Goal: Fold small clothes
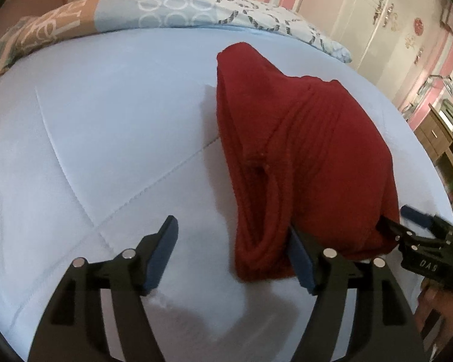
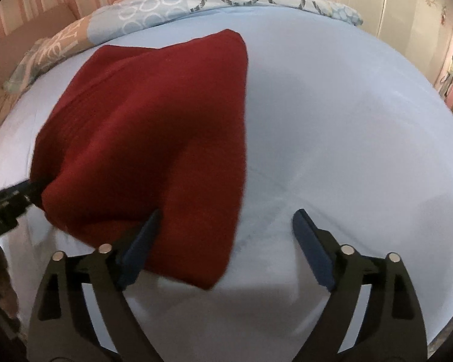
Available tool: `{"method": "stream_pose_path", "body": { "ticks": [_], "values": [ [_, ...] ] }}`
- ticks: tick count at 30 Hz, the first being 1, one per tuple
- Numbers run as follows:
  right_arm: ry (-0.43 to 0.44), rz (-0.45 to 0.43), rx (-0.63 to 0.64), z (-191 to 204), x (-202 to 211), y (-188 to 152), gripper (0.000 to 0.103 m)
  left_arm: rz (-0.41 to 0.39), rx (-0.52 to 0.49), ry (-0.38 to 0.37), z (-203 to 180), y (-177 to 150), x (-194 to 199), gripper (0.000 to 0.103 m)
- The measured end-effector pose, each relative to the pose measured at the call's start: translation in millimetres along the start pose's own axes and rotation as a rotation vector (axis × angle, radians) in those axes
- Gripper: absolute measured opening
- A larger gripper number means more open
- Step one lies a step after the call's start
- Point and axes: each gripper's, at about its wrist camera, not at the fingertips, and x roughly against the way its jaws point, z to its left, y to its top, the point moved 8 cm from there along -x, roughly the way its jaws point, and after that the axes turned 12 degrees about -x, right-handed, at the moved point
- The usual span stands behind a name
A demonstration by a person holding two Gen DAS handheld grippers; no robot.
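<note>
Red knit garment [image 1: 305, 157] in the middle of the pale blue bed cover [image 1: 90, 138], folded over. Left gripper [image 1: 235, 256] and right gripper [image 2: 226, 247] at its near edge, both spread wide, gripping nothing. Probably placed there to take the hem for another fold.

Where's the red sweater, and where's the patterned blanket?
red sweater [image 1: 311, 150]: left wrist view, middle of the knit.
patterned blanket [image 2: 154, 9]: right wrist view, its blue patch with white rings.
</note>
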Motion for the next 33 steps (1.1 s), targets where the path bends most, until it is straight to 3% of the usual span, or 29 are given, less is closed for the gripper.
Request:
{"method": "stream_pose_path", "body": {
  "ticks": [7, 11, 14, 16, 19, 27, 33],
  "values": [
    [-0.033, -0.012, 0.045, -0.2, -1.0, 4.2, 0.093, -0.007, -0.015, 0.029, 13.4, -5.3, 9.3, 0.070],
    [-0.004, -0.024, 0.001, 2.9, 16.4, 5.7, 0.092, -0.039, -0.037, -0.030, 3.8, -0.6, 28.2, 0.068],
    [0.043, -0.062, -0.041, 16.3, 48.8, 9.1, 0.100, -0.083, -0.053, -0.057, -1.3, 2.6, 51.9, 0.069],
    [0.045, -0.073, -0.043, 26.8, 64.7, 8.5, 0.100, -0.104, -0.069, -0.054, -1.9, 0.6, 72.4, 0.080],
    [0.043, -0.084, -0.065, 46.0, 86.9, 9.4, 0.100, -0.141, -0.072, -0.029, 3.0, -2.2, 105.0, 0.100],
    [0.085, -0.126, -0.106, 109.0, 136.8, 10.2, 0.100, -0.189, -0.066, 0.122, 37.5, -9.7, 177.9, 0.101],
    [0.107, -0.166, -0.083, 142.4, 174.2, 0.4, 0.100, -0.231, -0.006, 0.180, 63.4, -16.2, 228.9, 0.101]
  ]
}}
